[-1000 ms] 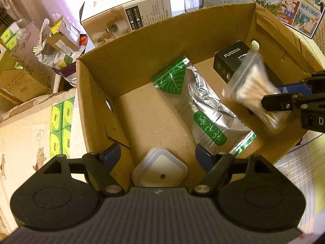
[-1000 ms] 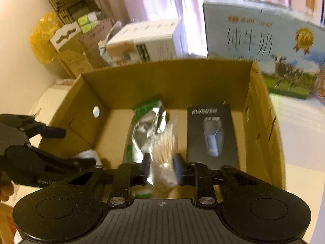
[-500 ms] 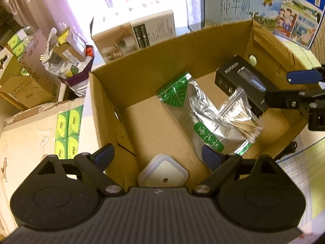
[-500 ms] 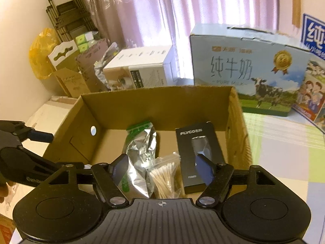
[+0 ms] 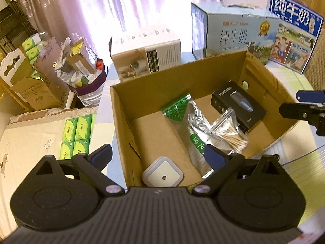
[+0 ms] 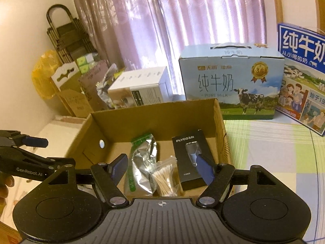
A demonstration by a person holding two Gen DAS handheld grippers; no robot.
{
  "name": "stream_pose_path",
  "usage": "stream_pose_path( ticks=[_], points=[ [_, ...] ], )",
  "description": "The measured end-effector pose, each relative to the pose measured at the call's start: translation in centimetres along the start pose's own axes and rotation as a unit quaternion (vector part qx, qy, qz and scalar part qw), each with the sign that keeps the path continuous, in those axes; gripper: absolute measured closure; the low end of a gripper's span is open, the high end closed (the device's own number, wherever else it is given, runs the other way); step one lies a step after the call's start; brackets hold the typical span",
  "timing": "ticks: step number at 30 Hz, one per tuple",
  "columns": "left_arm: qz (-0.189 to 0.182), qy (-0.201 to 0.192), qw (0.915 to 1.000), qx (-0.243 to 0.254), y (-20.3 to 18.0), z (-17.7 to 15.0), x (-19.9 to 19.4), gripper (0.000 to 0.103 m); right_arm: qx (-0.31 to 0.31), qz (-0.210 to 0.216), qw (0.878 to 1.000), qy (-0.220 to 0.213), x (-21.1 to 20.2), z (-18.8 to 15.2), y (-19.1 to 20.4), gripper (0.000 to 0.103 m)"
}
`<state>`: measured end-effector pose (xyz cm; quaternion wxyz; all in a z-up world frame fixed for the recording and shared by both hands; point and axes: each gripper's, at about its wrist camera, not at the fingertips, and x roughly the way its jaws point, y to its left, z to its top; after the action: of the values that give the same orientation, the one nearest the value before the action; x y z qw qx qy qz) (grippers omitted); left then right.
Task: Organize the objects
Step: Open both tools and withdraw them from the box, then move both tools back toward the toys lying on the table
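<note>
An open cardboard box [image 5: 142,87] [image 6: 154,120] holds a silver and green foil pouch [image 5: 195,126] [image 6: 142,160], a clear bag of cotton swabs [image 5: 231,134] [image 6: 164,179] lying on the pouch, a black FLYCO box [image 5: 239,105] [image 6: 189,158] and a small white square lidded container [image 5: 162,174]. My left gripper [image 5: 158,154] is open and empty above the box's near wall. My right gripper [image 6: 162,168] is open and empty above the box's near edge; it also shows at the right in the left wrist view [image 5: 300,105].
Two blue milk cartons [image 6: 231,81] [image 6: 304,75] and a white appliance box [image 5: 146,55] stand behind the cardboard box. Green tissue packs [image 5: 76,134] lie on a flat carton at the left. A cluttered purple tub [image 5: 87,81] and brown boxes [image 5: 34,93] stand further left.
My right gripper opened and let the bag of cotton swabs drop onto the pouch in the box. Both grippers have since pulled back and risen away from the box.
</note>
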<state>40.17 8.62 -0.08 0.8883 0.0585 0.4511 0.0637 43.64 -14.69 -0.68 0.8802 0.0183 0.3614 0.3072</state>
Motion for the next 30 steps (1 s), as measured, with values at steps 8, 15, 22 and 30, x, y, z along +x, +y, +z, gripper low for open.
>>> stream_pose_path(
  ticks=[8, 15, 22, 30],
  points=[
    [-0.007, -0.022, 0.9996, -0.018, -0.3, -1.4, -3.5, 0.007, 0.011, 0.014, 1.0, -0.013, -3.1, -1.3, 0.7, 0.031],
    [-0.013, -0.028, 0.999, -0.032, -1.1, -3.9, -6.0, 0.007, 0.017, 0.029, 0.999, -0.01, -5.5, -3.5, 1.8, 0.031],
    [-0.026, -0.022, 0.9987, -0.038, -1.8, -6.5, -7.6, 0.007, 0.019, 0.035, 0.999, 0.0, -7.2, -5.6, 2.7, 0.031],
    [-0.036, -0.006, 0.998, -0.052, -2.1, -9.5, -8.1, 0.007, 0.035, 0.031, 0.999, 0.023, -8.4, -8.8, 2.7, 0.031]
  ],
)
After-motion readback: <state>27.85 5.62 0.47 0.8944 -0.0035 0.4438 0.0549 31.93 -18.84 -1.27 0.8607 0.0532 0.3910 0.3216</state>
